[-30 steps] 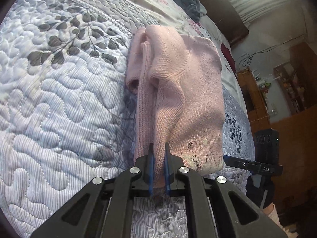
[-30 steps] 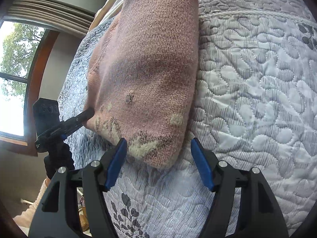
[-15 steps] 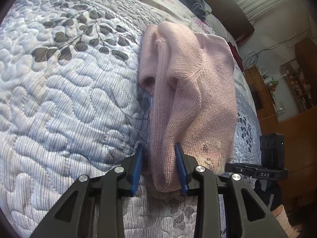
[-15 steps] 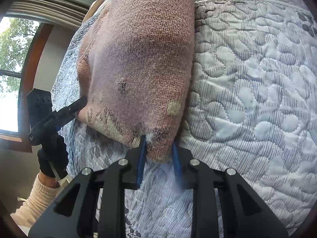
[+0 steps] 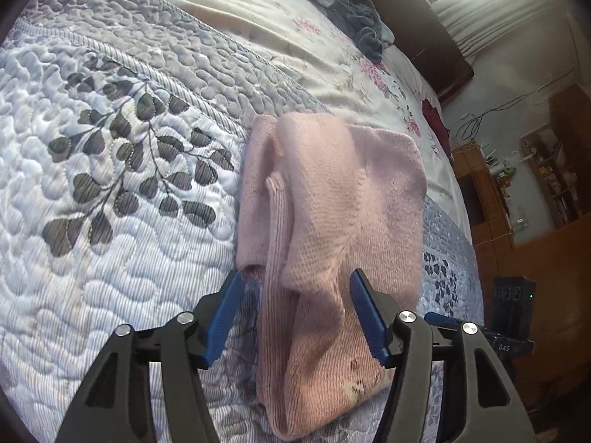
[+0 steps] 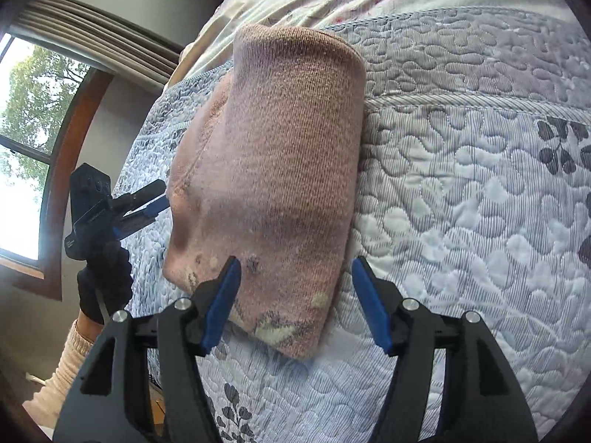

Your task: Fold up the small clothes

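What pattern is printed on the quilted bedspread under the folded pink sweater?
Dark grey leafy sprigs on pale blue quilted bedspread, clearest in the left wrist view.

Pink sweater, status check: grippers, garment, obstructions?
Left gripper open, right gripper open. Pink sweater folded, lying on quilt. Nothing in the way.

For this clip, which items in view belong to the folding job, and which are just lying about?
Job:
- folded pink knitted sweater
- left tongs, open
- right tongs, open

Lying about:
- crumpled dark grey garment
- blue-grey quilted bedspread
- floral bedsheet
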`<state>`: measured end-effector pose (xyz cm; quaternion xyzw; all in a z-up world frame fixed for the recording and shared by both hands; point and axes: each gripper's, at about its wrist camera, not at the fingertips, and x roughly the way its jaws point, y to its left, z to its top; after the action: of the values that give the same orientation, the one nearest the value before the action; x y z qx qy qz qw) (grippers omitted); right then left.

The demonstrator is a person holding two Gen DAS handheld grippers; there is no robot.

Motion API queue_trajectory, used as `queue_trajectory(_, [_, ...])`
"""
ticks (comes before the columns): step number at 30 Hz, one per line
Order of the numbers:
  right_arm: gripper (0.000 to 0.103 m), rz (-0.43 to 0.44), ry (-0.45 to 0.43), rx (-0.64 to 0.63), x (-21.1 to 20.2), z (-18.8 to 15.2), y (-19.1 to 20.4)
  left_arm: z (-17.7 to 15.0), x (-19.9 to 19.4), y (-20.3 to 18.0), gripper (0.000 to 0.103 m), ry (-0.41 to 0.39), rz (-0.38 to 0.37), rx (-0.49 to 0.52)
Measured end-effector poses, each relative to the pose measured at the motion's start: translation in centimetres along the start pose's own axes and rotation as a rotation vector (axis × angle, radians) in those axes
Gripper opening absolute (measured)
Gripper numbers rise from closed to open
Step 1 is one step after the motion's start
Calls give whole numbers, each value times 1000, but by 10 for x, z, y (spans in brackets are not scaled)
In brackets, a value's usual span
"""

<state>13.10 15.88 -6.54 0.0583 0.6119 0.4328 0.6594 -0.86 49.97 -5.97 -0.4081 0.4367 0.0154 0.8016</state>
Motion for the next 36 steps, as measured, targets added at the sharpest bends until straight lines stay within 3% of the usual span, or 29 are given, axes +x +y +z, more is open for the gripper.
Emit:
queue_trajectory(10, [67,28,3,16,17,23,-8,20,41,6,63,51,-34,25])
queue_trajectory(15, [72,83,8,51,28,31,-17,23,54,2,65,66,-127,51])
queue_trajectory(20, [82,105,16,84,48,41,-26,23,73,-4,73,106,-109,122])
queue_trajectory(22, [87,141,23,107,57,44,-30,24,80,-11,81,119,-102,164])
queue_trajectory(25, [87,222,37,147,74,47,-32,20,84,-23,83,115,-69,219])
queue_trajectory(27, [81,218,16,140,76,48,-27,15,83,-29,79,98,-58,247])
queue_trajectory(30, [60,233,-4,129,70,42,-22,10,76,-27,63,79,-53,253])
queue_trajectory(33, [50,250,-11,108,56,37,-17,12,67,-20,47,72,-149,181])
queue_trajectory(36, [46,266,-25,74,34,30,-6,6,59,-35,44,68,-214,168])
